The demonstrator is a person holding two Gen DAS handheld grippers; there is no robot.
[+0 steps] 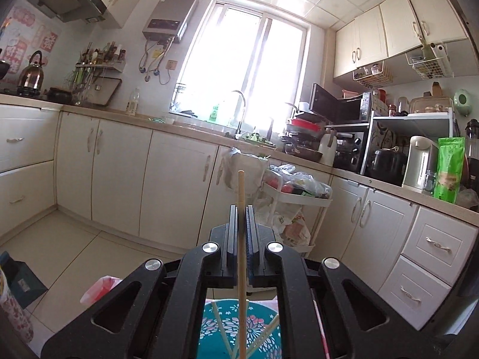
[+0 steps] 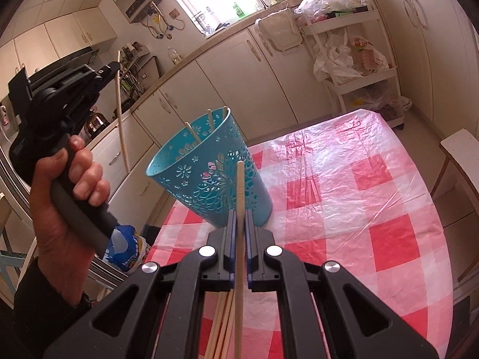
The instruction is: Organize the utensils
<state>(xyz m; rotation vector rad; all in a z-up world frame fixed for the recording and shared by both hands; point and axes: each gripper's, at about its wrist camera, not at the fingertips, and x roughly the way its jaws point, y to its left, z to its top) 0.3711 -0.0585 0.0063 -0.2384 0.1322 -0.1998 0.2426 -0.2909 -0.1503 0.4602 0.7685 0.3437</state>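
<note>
A teal cut-out holder (image 2: 206, 176) stands on the red-checked table (image 2: 359, 185) with three chopsticks leaning inside it. My left gripper (image 1: 242, 209) is shut on a single wooden chopstick (image 1: 241, 197); it hangs above the holder (image 1: 239, 329), pointing about level. From the right wrist view a hand holds that left gripper (image 2: 115, 67) up to the holder's left, its chopstick (image 2: 119, 113) hanging down. My right gripper (image 2: 239, 212) is shut on another chopstick (image 2: 239, 185), just in front of the holder. Several more chopsticks (image 2: 223, 323) lie on the table under it.
Cream cabinets (image 1: 176, 179) and a counter run along the walls below a bright window. A white trolley (image 2: 353, 68) with plastic bags stands past the table's far edge. A chair (image 2: 461, 161) is at the table's right. A blue-white bag (image 2: 125, 251) sits by the table's left edge.
</note>
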